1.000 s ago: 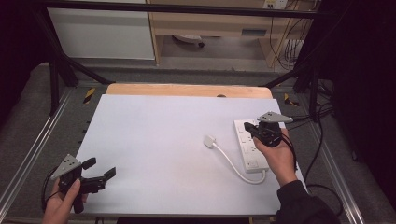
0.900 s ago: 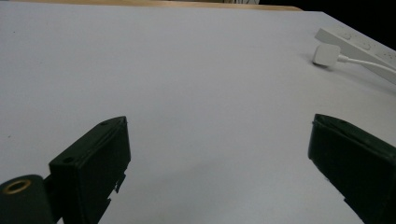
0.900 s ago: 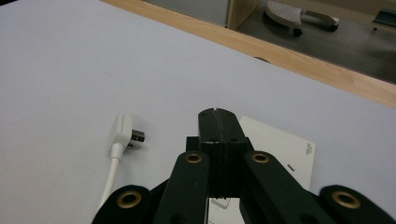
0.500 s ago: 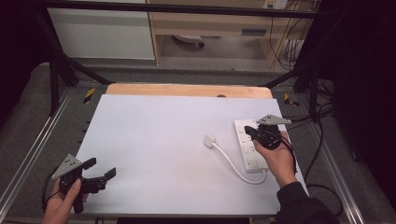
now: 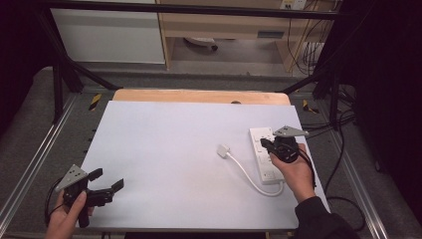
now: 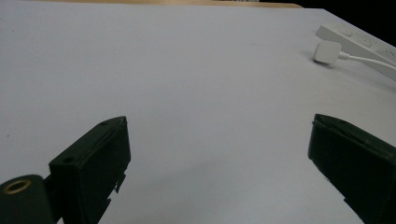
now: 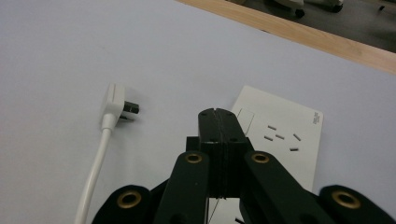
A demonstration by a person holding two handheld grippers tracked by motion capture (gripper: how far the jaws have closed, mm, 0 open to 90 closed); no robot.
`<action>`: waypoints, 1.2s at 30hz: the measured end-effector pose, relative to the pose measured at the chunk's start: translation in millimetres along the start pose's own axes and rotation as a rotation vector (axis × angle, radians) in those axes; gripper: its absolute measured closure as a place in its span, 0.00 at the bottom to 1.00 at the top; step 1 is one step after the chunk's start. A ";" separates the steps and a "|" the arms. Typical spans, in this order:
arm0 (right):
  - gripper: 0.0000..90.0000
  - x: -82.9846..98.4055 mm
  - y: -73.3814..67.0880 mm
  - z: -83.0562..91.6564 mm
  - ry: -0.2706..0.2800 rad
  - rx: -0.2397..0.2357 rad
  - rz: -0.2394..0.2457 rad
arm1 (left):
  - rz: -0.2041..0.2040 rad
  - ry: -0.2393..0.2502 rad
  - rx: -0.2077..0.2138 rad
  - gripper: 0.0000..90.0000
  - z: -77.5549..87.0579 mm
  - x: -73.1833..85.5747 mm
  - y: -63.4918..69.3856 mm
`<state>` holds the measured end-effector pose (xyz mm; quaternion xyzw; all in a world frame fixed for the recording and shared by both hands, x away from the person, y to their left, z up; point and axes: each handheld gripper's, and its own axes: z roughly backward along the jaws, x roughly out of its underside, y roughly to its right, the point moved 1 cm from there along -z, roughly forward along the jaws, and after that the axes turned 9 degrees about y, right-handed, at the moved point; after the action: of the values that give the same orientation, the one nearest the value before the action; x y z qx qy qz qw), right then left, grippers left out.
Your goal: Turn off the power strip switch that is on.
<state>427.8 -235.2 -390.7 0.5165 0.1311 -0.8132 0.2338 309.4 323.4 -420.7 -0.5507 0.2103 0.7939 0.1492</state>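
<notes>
Nothing much has shifted since the earlier frames; both hands sit as before. Across the white worktop, the power strip lies near the right edge, its cord looping to the plug just left of it. Above the strip hovers the right gripper, fingers pressed together on nothing. At the near left corner, the left gripper has its fingers spread wide, empty.

**White tabletop with a power strip**

The table has a pale, matte white top with a strip of bare wood along its far edge. A white power strip lies flat near its right edge. Just left of the power strip lies its white plug, and the white cable curves from the plug round to the strip's near end.
</notes>
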 end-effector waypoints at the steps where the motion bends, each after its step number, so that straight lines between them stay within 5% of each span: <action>1: 1.00 0.9 0.0 0.0 -0.003 0.001 -0.002 | 0.000 0.000 0.000 0.06 -0.1 0.0 0.0; 36: 1.00 35.5 3.9 -3.6 -0.067 0.010 -0.041 | -0.003 -0.011 0.005 0.06 -1.0 0.9 0.7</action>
<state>419.9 -245.6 -424.1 0.4872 0.1297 -0.8354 0.2188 309.6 322.3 -421.7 -0.5464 0.2107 0.7961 0.1526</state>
